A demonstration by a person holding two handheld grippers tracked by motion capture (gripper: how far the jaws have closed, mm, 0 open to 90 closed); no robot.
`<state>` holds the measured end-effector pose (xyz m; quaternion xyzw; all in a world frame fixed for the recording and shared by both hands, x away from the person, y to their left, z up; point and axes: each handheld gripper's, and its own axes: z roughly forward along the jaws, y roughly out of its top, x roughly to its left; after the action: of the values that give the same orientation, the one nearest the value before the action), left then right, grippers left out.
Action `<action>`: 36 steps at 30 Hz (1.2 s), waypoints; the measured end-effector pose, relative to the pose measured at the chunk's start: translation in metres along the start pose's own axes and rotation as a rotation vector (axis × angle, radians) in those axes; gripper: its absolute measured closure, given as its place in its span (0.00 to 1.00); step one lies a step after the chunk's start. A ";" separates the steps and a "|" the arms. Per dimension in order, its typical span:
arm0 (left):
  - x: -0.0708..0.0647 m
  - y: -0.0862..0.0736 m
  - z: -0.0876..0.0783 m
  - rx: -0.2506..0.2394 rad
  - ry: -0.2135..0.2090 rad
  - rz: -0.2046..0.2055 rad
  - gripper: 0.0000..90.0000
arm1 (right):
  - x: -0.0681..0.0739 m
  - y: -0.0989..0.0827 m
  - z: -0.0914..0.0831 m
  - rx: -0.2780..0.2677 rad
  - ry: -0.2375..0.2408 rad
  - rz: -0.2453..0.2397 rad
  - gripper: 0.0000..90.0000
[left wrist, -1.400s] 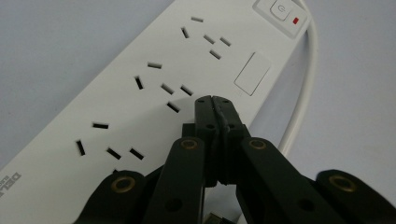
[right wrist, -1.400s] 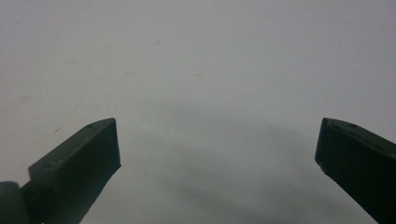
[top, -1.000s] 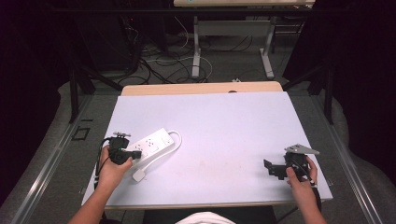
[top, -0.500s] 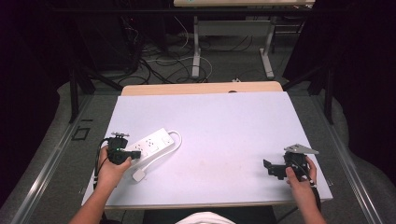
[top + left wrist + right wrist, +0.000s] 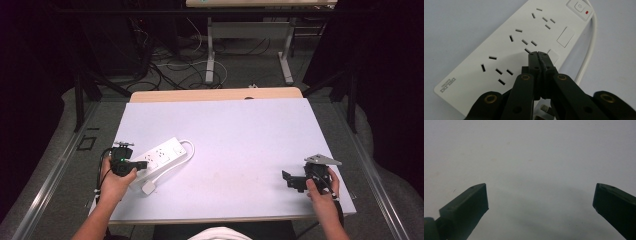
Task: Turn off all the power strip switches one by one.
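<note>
A white power strip (image 5: 161, 156) lies on the white table (image 5: 240, 140) at the left, its cord (image 5: 189, 150) looping round its far end. Its white plug (image 5: 148, 188) rests near the front of it. My left gripper (image 5: 142, 164) hovers over the near part of the strip; in the left gripper view its jaws are pressed together, tips (image 5: 538, 53) just above the socket face (image 5: 506, 50), with nothing between them. My right gripper (image 5: 287, 179) rests at the table's front right, and in the right gripper view (image 5: 540, 195) its jaws stand wide apart over bare table.
A wooden board (image 5: 215, 94) edges the table's far side. Beyond it stand metal desk legs (image 5: 210, 50) and loose cables (image 5: 170, 65) on the floor. Rails (image 5: 50, 170) run along both sides of the table.
</note>
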<state>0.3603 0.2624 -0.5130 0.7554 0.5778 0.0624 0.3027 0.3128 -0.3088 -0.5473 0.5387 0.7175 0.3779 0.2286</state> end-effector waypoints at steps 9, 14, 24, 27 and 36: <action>0.002 -0.005 -0.008 0.006 0.005 -0.004 1.00 | 0.001 0.001 0.001 -0.002 0.002 -0.003 0.00; 0.004 -0.010 -0.010 -0.006 0.012 -0.015 1.00 | 0.002 0.001 0.001 0.001 0.005 -0.005 0.00; 0.009 -0.014 -0.012 0.014 0.015 -0.016 1.00 | 0.002 0.001 0.002 0.004 0.005 0.001 0.00; 0.009 -0.016 -0.012 0.007 0.020 -0.019 1.00 | 0.002 0.001 0.002 0.003 0.003 0.000 0.00; 0.011 -0.019 -0.015 0.022 0.027 -0.017 1.00 | 0.001 0.001 0.002 0.004 0.003 -0.003 0.00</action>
<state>0.3412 0.2810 -0.5133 0.7530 0.5887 0.0635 0.2870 0.3140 -0.3071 -0.5477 0.5375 0.7193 0.3770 0.2269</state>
